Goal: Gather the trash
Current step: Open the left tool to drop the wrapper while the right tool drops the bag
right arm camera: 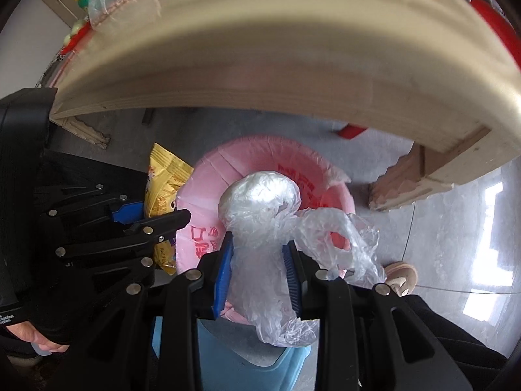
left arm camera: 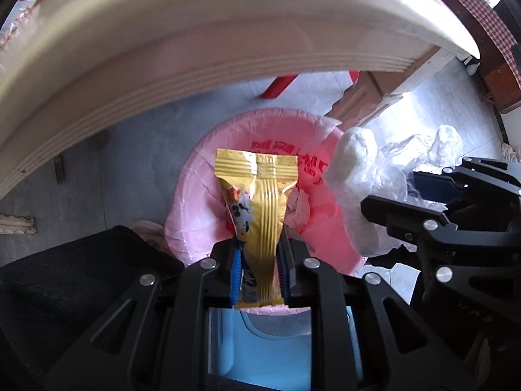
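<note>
Hovering over pink-lined trash bin (left arm camera: 195,202) for dropping: left gripper (left arm camera: 259,270) pinching gold snack wrapper (left arm camera: 260,202), right gripper (right arm camera: 257,260) clamped on crumpled clear plastic bag (right arm camera: 260,202), both above its mouth.

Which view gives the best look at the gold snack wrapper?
The left wrist view: the gold snack wrapper hangs centred and fully visible, pinched in the left gripper above the pink-lined bin. The right wrist view shows only a part at the left, behind the left gripper.
</note>
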